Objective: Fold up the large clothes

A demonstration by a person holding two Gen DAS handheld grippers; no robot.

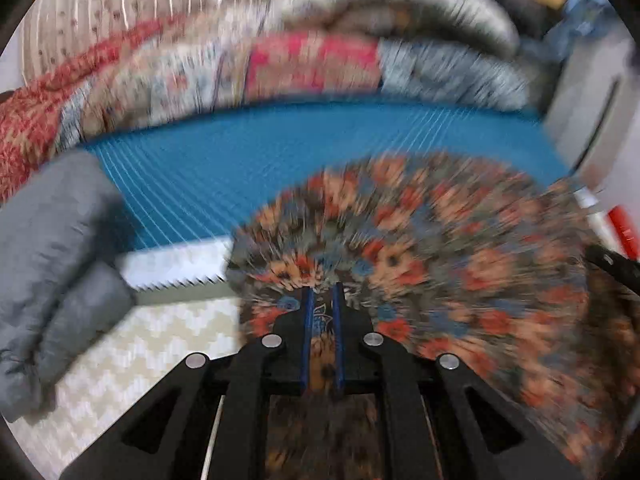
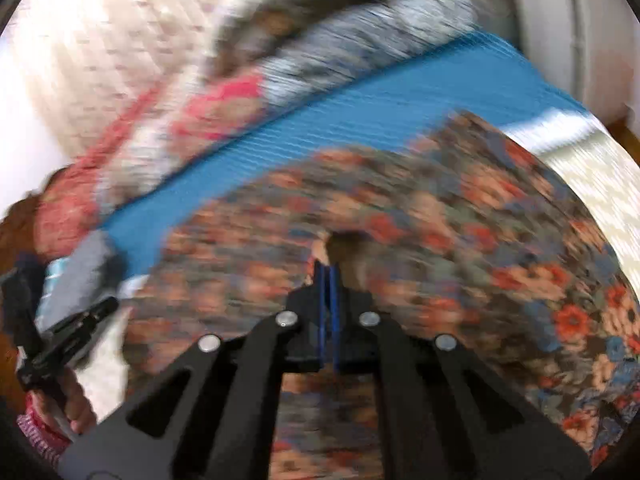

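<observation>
The floral garment (image 1: 440,260) is pinched by both the left claw (image 1: 322,292) and right claw (image 2: 328,272), side by side over the blue mat (image 1: 280,152).

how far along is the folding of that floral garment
Done: a grey garment already lies bundled at the left edge of the blue mat. In hand: the left gripper and right gripper are both shut on the floral garment, which is mid-swing, hence the blur. Left: no neat fold shows in it yet, so laying it flat and folding appear to remain.
</observation>
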